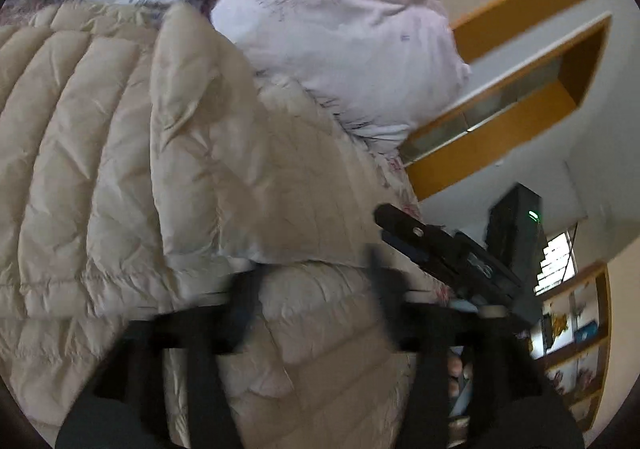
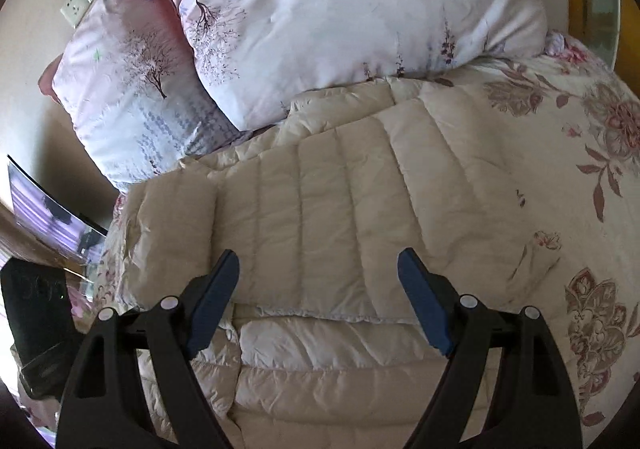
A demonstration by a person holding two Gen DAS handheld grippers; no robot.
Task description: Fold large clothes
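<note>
A cream quilted down jacket (image 2: 328, 209) lies on the bed, partly folded over itself. It also fills the left wrist view (image 1: 180, 153), with one flap laid over the body. My right gripper (image 2: 318, 289) is open and empty, its blue pads (image 2: 216, 297) wide apart just above the jacket's folded edge. My left gripper (image 1: 316, 301) is blurred by motion, open over the jacket with nothing between its fingers (image 1: 248, 301). The right gripper also shows in the left wrist view (image 1: 424, 245), at the jacket's right edge.
Two pale pink printed pillows (image 2: 340, 17) lie at the head of the bed, against the jacket's far edge. A floral bedsheet (image 2: 580, 169) lies to the right. A wooden bed frame (image 1: 500, 137) and shelves (image 1: 576, 349) stand beyond. A dark box (image 2: 36, 321) is at the left.
</note>
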